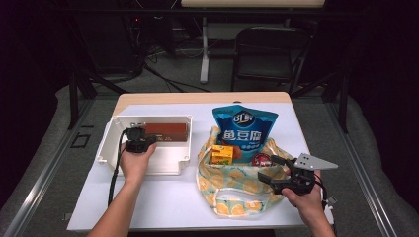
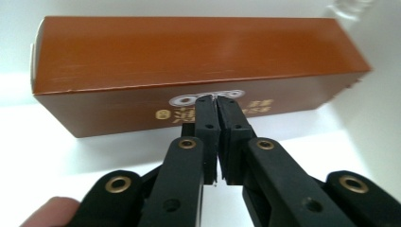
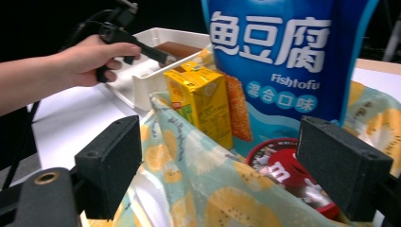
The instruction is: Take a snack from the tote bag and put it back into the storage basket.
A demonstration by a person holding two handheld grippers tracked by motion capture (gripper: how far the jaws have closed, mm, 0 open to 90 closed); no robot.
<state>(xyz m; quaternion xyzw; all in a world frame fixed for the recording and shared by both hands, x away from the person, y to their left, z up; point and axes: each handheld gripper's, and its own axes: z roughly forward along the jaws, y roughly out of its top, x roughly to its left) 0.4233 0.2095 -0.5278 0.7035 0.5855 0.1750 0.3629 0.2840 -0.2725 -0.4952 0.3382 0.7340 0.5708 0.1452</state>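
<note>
white bin [image 1: 111,143] holds the brown box [image 2: 189,71]; left tool [image 2: 217,101], pressed together, points just before it.

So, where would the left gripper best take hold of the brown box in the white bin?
Probably across the brown box at mid-length, coming from above: it lies flat in the white bin, long and narrow. The left gripper is shut and would need to open first.

Bright lit tabletop; dark surroundings; soft, slightly blurred pictures
</note>
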